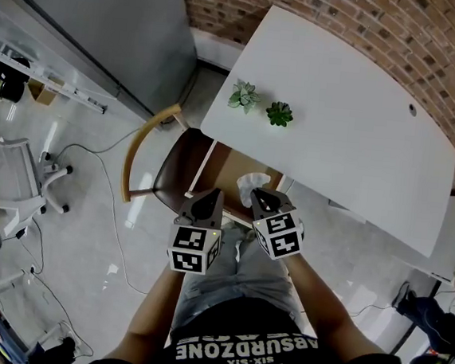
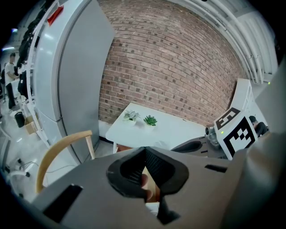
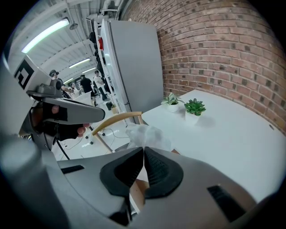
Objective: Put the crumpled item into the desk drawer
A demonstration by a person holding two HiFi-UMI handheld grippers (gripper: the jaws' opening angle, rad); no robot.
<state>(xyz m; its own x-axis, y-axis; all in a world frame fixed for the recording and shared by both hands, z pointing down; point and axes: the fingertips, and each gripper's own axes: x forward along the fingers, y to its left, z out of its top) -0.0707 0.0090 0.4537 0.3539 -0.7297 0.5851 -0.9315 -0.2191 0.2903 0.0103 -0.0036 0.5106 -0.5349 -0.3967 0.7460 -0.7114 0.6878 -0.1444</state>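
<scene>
The crumpled item is a wad of white tissue (image 1: 251, 185). My right gripper (image 1: 256, 196) is shut on it, and the wad sticks out past the jaw tips (image 3: 147, 135) in the right gripper view. I hold it just off the front edge of the white desk (image 1: 353, 125), over what looks like a tan, pulled-out drawer (image 1: 233, 170). My left gripper (image 1: 208, 194) hangs close beside it on the left, over the chair. Its jaws are shut with nothing between them (image 2: 145, 151).
Two small potted plants (image 1: 243, 96) (image 1: 280, 113) stand near the desk's left end. A chair with a curved wooden back (image 1: 138, 151) and brown seat is pushed up to the desk. A grey cabinet (image 1: 107, 21) and a brick wall (image 1: 402, 26) stand behind.
</scene>
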